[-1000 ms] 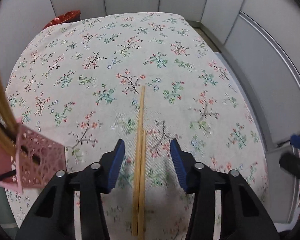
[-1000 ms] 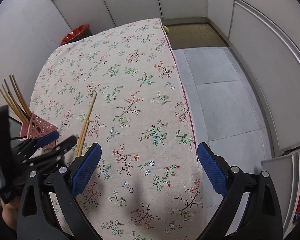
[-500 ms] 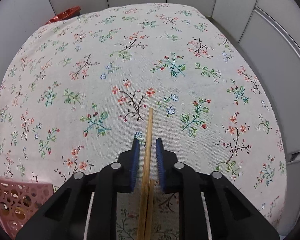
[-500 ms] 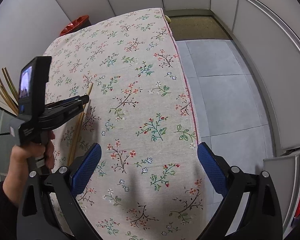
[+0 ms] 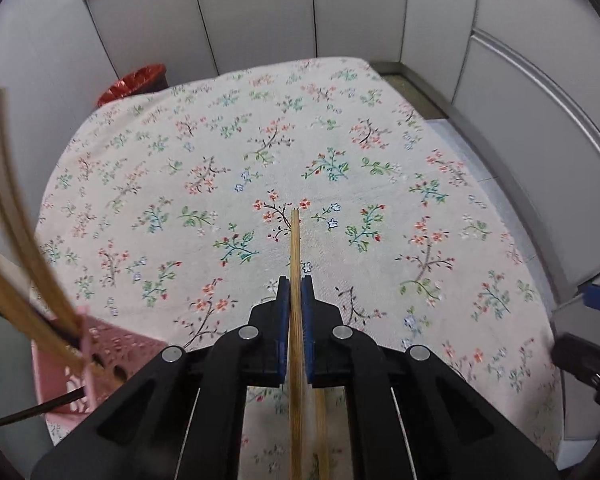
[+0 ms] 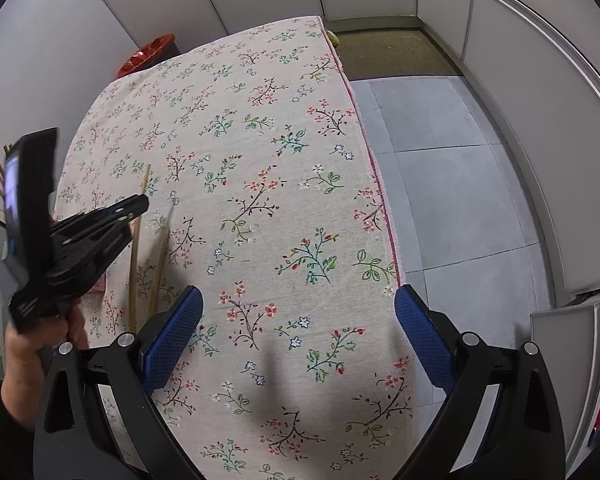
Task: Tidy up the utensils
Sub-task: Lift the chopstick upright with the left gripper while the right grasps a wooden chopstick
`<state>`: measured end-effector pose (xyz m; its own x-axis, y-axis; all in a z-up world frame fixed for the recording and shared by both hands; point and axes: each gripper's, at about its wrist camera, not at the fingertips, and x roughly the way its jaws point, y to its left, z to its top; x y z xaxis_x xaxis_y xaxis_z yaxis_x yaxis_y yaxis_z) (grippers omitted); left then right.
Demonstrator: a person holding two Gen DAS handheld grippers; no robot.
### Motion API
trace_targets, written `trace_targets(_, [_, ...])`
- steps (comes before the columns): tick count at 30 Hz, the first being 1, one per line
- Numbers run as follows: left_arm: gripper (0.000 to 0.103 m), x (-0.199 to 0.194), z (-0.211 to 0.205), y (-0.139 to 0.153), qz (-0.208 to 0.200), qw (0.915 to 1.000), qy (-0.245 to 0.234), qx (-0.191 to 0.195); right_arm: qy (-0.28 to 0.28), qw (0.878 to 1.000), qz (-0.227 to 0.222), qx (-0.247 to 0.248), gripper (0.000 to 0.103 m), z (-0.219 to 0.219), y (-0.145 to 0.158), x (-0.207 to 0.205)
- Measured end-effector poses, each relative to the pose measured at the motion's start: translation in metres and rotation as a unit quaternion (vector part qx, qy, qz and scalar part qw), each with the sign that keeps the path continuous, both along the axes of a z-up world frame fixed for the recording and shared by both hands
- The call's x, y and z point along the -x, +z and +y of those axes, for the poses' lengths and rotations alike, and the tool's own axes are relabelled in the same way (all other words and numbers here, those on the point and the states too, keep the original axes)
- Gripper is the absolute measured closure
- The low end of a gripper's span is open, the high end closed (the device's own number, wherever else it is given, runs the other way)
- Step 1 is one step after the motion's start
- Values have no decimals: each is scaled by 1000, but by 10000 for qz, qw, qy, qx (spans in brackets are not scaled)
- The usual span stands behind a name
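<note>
Now that its jaws have just been closing, the left claw (image 5: pixel 295 298) pinches one chopstick (image 5: pixel 295 248), lifted off the table (image 5: pixel 380 184) while its mate (image 5: pixel 321 432) lies on the cloth below. Left of it stands the pink holder (image 5: pixel 100 352) with more sticks, likely the destination. Meanwhile the right claw (image 6: pixel 296 340) gapes wide, empty.

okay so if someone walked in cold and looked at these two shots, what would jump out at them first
Probably the left gripper, front and centre in its own view, shut on a single wooden chopstick above the floral tablecloth; a second chopstick lies just beside it. At the left edge, a pink perforated holder already bristles with chopsticks. The right gripper hangs wide open over bare cloth.
</note>
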<state>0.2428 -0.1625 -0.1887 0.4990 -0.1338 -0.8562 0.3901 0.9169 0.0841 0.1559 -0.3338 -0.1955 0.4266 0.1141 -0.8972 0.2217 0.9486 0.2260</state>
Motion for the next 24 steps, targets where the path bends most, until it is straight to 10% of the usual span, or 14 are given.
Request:
trace_targets(11, [97,78,53,74,-693,9962,-142,515,135,9998,-109,-49,10,29,10,-1])
trace_targets(24, [97,104,119,95,-967,9917,84,841,797,9962,26,358,20,102,-13,-22])
